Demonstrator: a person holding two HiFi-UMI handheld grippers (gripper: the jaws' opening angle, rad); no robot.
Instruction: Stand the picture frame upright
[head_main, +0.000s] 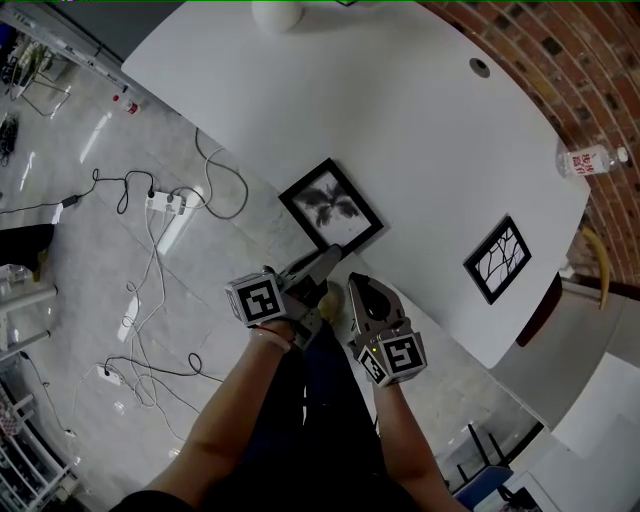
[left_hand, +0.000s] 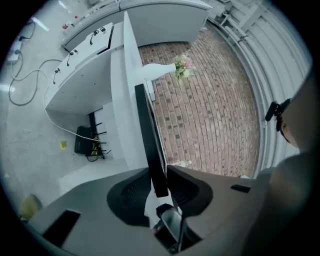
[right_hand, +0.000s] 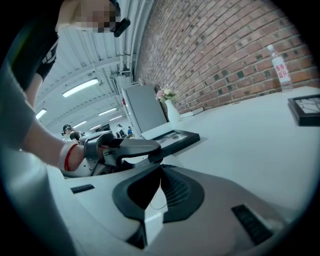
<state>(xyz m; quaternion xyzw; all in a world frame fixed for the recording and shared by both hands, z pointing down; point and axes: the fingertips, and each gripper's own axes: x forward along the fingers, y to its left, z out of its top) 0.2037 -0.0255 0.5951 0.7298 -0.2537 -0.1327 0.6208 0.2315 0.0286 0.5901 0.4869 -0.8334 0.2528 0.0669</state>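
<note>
Your left gripper (head_main: 328, 256) pinches the near corner of the picture frame (head_main: 331, 206), which lies flat at the edge of the white table (head_main: 400, 110). Your right gripper (head_main: 357, 284), jaws pressed together and empty, sits just beside that corner at 4 o'clock. From the frame, a second frame (head_main: 497, 259) lies at 3 o'clock, a water bottle (head_main: 588, 160) at 2 and a vase (head_main: 277, 12) at 12.

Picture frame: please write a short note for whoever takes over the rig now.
Left gripper: fingers seemingly closed on the near corner of the picture frame.
Right gripper: shut, empty, beside the left one.
Frame: flat on the white table, near its edge; a second frame lies flat farther along.
Done: corner gripped only.
Left: tilt the frame up and stand it upright.
</note>
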